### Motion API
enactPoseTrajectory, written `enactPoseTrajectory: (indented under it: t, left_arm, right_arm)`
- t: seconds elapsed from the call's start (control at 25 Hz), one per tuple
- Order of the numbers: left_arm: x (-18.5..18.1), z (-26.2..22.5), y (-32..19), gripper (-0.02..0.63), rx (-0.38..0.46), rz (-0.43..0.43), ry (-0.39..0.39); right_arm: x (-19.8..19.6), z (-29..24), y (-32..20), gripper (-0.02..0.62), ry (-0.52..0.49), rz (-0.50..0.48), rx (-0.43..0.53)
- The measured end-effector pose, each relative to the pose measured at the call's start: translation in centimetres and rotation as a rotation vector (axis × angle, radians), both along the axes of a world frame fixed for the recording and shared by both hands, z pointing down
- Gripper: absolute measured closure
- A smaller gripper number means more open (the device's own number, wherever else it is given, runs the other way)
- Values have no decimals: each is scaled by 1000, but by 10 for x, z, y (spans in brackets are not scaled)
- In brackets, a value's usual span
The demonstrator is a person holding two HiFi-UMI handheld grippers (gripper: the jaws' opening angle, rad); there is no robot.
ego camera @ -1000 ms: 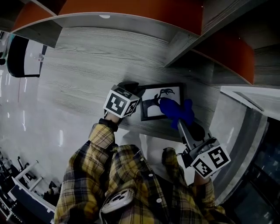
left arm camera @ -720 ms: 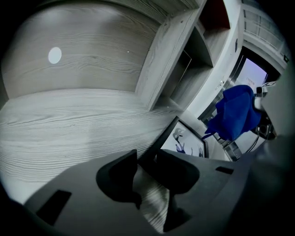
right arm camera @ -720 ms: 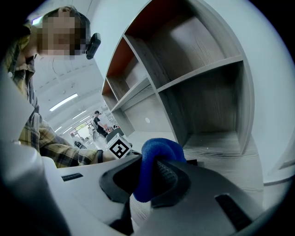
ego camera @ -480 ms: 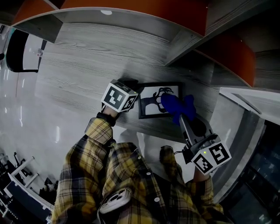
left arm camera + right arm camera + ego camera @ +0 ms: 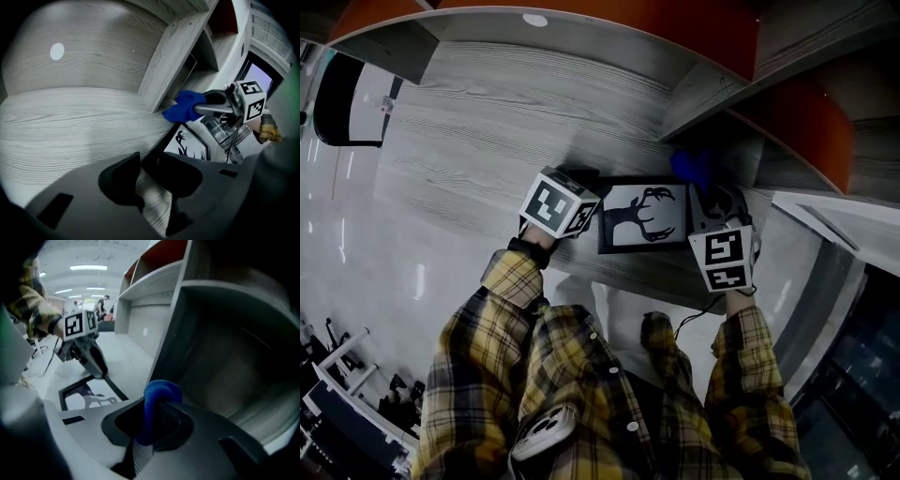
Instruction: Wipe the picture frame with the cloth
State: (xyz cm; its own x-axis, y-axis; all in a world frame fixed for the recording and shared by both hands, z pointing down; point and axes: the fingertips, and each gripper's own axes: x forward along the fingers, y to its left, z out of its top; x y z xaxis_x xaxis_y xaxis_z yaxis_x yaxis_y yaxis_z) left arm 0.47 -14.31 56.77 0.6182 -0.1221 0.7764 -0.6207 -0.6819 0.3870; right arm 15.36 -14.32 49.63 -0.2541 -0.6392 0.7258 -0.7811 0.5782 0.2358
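Note:
A black picture frame [image 5: 639,214] with a deer silhouette lies flat on the grey wood desk [image 5: 487,141]. My left gripper [image 5: 582,179] rests at the frame's left far corner. Its jaws stand open, with desk wood showing between the fingers [image 5: 123,180] and the frame's corner [image 5: 190,143] just past their tips. My right gripper [image 5: 703,190] is shut on a blue cloth [image 5: 692,167]. That cloth hangs past the frame's far right corner, near the shelf divider. In the right gripper view the cloth [image 5: 158,399] bulges from between the jaws, and the frame [image 5: 86,394] lies to the left.
A grey wood divider [image 5: 703,94] rises just behind the cloth, with a shelf bay to its right. Orange panels [image 5: 609,19] run above the back of the desk. The desk's front edge lies just below the frame, against my plaid sleeves [image 5: 511,281].
My right gripper rolled over and carried the cloth off the picture, up to the frame's far right corner. The left gripper stayed at the left corner.

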Motion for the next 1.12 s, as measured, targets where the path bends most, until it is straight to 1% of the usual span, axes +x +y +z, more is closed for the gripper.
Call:
enactPoseTrajectory:
  t: [0.12,0.16,0.24,0.32,0.44,0.68,0.88,1.12]
  left_arm:
    - [0,0,0,476,-2,-2,-1]
    - [1,0,0,476,-3,-3,1]
    - [1,0,0,476,-1,-4,3]
    - [-1,-1,-1,476,2,-6,2]
    - [-2,0,-1,476,-3,-12,-2]
    - [-2,1,0,477,-17,-15,-4]
    - [-1,1,-1,477,-18,-18,2]
    - [0,1,-2,477,-23,-14,1]
  right_arm:
    - [-11,42,6,541,96,-94,-103]
    - [-14,50,10,541,118,-122,-122]
    - [-18,57,14,541,141,-160,-126]
    - [-20,59,18,541,115,-167,-159]
    - [-24,65,32,541,66,-179,-261]
    - [-27,67,59,541,13,-204,-377]
    - [-26,67,87,541,-31,-201,-474]
    - [-27,62,116,541,-105,-185,-537]
